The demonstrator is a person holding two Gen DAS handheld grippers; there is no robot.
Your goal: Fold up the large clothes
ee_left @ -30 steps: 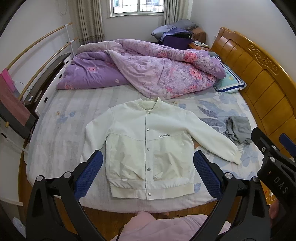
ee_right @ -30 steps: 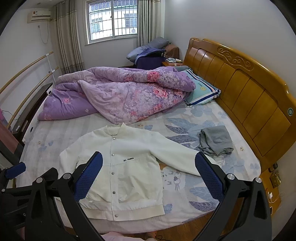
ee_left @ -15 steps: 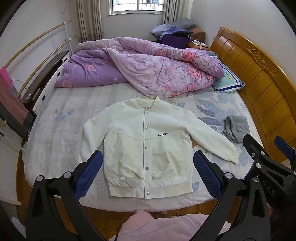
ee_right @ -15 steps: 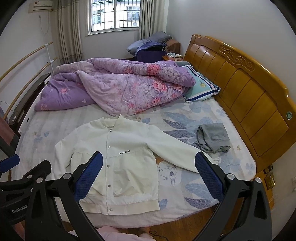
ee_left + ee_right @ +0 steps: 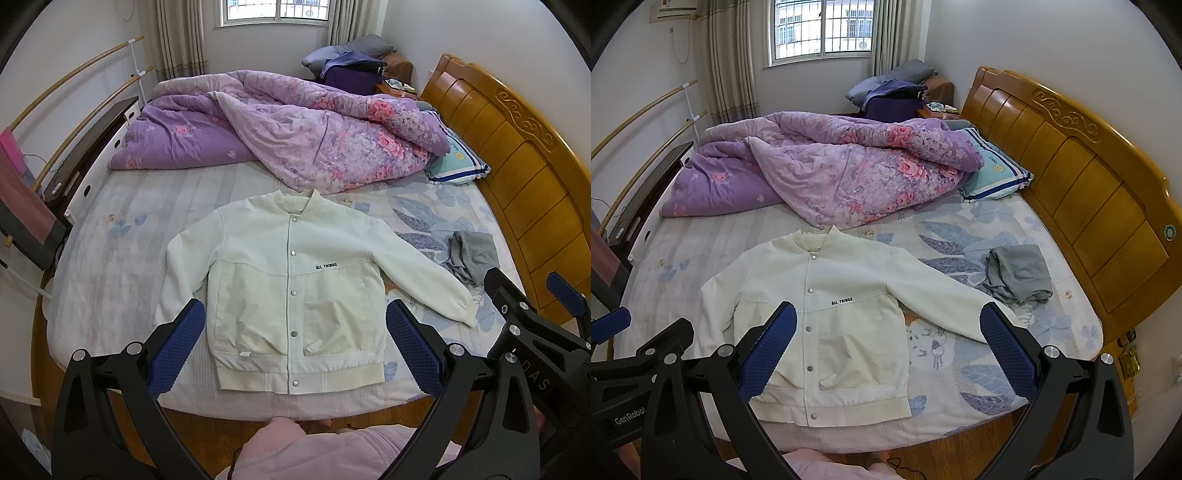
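Two tongs are in my hands, both with jaws spread wide and gripping nothing. The left tongs [image 5: 295, 343] hang at the bottom of the left view, framing the lower half of the jacket [image 5: 295, 284] without touching it. The jacket lies flat and snapped shut in the centre of the bed [image 5: 110, 266], collar toward the top of the frame, one sleeve stretched out to the right. In the right view the right tongs [image 5: 888, 356] sit lower centre, over the jacket's hem and that sleeve. A grey garment [image 5: 1019, 275] lies right of the sleeve; a purple quilt [image 5: 831, 166] is heaped across the upper middle.
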